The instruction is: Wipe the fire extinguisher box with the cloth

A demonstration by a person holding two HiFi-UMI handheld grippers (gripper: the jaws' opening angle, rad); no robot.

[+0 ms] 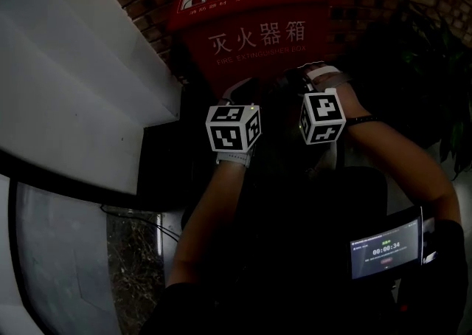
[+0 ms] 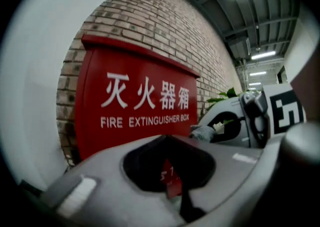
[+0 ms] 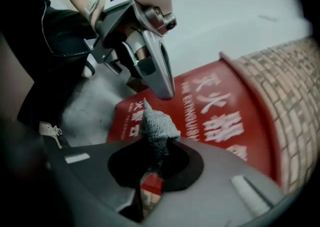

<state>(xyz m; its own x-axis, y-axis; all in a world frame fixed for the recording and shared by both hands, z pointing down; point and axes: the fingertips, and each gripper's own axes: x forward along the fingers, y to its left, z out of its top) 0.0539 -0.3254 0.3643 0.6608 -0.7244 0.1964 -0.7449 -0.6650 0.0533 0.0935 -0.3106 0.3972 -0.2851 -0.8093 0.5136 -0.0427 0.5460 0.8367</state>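
Observation:
The red fire extinguisher box (image 1: 254, 31) stands against a brick wall, with white lettering on its front (image 2: 145, 101). My right gripper (image 3: 161, 142) is shut on a small grey cloth (image 3: 157, 125), whose tuft sticks up past the jaws above the box's lid (image 3: 220, 111). The same cloth (image 2: 202, 132) shows at the right gripper's tip in the left gripper view. My left gripper (image 2: 167, 138) is shut with nothing in it, and it faces the box front. Both marker cubes, left (image 1: 232, 127) and right (image 1: 322, 116), hover side by side just in front of the box.
A white wall panel (image 1: 74, 68) runs along the left. A green plant (image 1: 442, 68) stands to the right of the box. The brick wall (image 2: 165, 26) is behind it. A small lit screen (image 1: 385, 250) sits at the person's lower right. The floor (image 3: 85, 111) is grey.

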